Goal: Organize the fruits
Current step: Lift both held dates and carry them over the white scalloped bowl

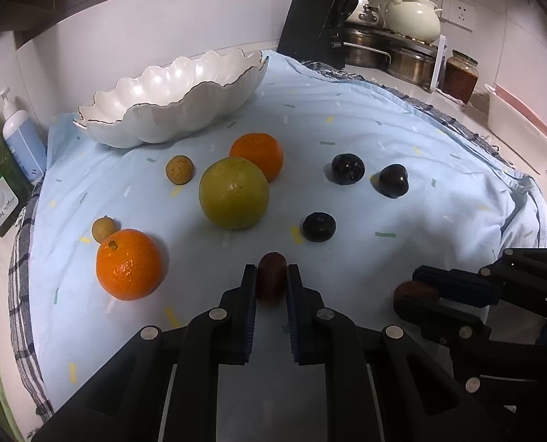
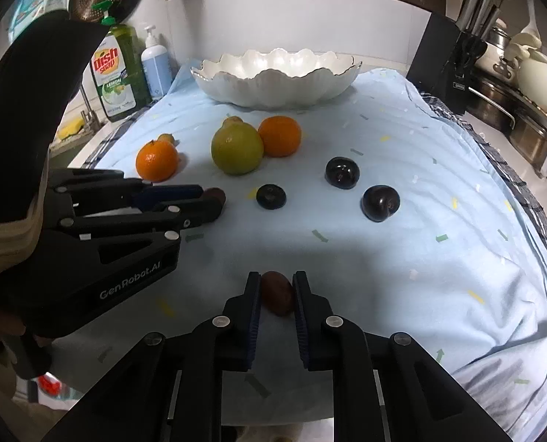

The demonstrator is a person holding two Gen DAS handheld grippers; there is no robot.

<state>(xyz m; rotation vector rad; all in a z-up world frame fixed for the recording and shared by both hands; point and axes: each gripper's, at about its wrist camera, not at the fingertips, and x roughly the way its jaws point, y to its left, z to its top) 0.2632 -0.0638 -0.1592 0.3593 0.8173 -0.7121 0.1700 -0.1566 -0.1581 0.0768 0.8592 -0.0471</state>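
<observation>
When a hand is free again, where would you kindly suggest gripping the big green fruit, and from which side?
Probably across the widest middle of the green fruit, coming down from above and the near side. It is round and sits upright on the cloth, and an orange touches its far side, so the left and right flanks are the free ones for the tongs.

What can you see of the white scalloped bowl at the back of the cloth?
The white bowl is long and oval with a wavy scalloped rim edged by a thin dark line. It looks like glossy glazed ceramic. It sits upright and empty on the far end of the light blue cloth, beyond all the fruit, with nothing touching it but the cloth.
</observation>
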